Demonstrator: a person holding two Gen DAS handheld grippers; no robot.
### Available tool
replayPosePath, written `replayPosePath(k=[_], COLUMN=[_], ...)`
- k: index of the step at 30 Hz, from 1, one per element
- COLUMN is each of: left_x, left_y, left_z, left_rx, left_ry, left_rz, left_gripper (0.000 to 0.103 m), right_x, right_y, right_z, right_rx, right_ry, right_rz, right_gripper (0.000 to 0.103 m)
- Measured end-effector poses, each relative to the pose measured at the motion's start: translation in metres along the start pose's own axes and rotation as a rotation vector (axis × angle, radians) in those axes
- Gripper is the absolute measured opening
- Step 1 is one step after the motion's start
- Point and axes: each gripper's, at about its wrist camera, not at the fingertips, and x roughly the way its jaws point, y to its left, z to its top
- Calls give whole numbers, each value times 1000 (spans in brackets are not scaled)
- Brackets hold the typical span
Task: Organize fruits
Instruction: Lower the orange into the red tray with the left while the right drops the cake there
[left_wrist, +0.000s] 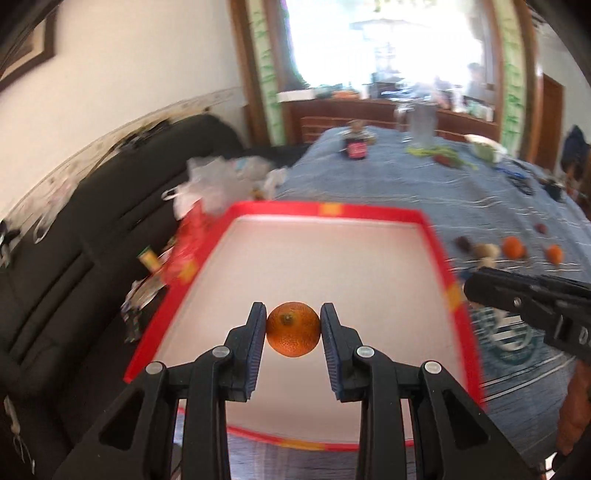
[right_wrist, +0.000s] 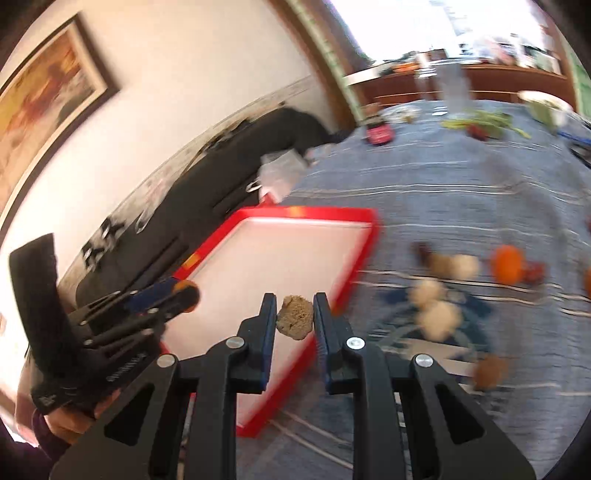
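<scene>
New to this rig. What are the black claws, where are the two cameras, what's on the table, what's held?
No robot: a person carries two hand-held grippers, each with a fisheye camera looking along its fingers. The left wrist view shows the left gripper shut on a small orange above a red-rimmed tray. The right wrist view shows the right gripper shut on a rough tan fruit. More fruit lies loose on the blue tablecloth beside the tray.
</scene>
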Motion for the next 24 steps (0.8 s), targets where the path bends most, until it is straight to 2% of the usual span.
replayPosePath(k=[4,10,14,18,20,24], left_x=[8,14,20,20,20,15], left_y=[18,35,41,42,40,40], left_z=[-10,-22,-26,-28,-28,-27], left_rx=[-30,-41,-52,-52,-52,-49], left_ry=[25,52,73,76,86,69], left_rz=[36,61,76,87,102,134], left_gripper=[30,30,32,32,46,58], right_x=[39,79,87,88,88,85], right_y=[33,57,60,66,67,71], right_z=[-5,-24,-32,-36,-37,-38], right_rx=[-63,-102,-117,-147,-154,-156], right_ry=[90,200,239,242,243,246], right_rz=[-5,-41,-61,-89,-96,-112], right_gripper=[22,22,22,22,22,24])
